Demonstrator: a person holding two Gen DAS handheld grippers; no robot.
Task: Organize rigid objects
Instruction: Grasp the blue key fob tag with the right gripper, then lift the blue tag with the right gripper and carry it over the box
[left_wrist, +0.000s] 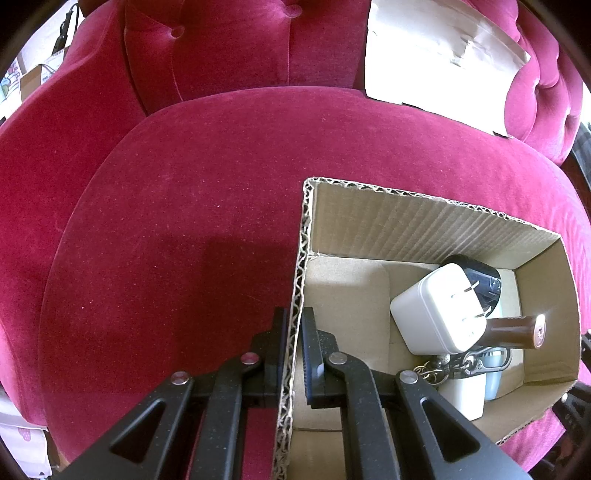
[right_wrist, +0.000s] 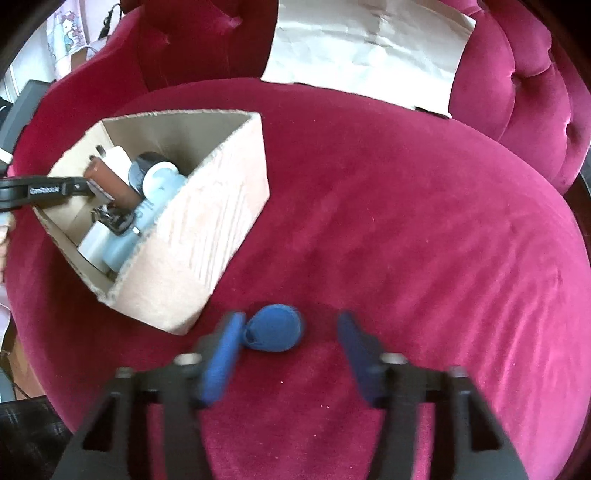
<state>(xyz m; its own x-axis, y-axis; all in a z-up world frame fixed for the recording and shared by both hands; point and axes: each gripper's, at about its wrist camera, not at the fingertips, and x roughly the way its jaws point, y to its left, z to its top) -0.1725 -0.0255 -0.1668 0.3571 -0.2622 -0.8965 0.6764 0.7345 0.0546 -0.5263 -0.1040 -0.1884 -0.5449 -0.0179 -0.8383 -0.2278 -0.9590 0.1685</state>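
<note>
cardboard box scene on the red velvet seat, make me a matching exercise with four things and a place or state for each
Things:
1. blue teardrop key fob
2. white square plug adapter
3. left gripper
4. pale sheet of paper

Places or states:
A. leaning against the chair's backrest
B. clamped on the wall of the open brown cardboard box
C. on the red velvet cushion, between the right gripper's open blue fingers
D. inside the box, prongs showing

Pairs: 1-C, 2-D, 3-B, 4-A
</note>
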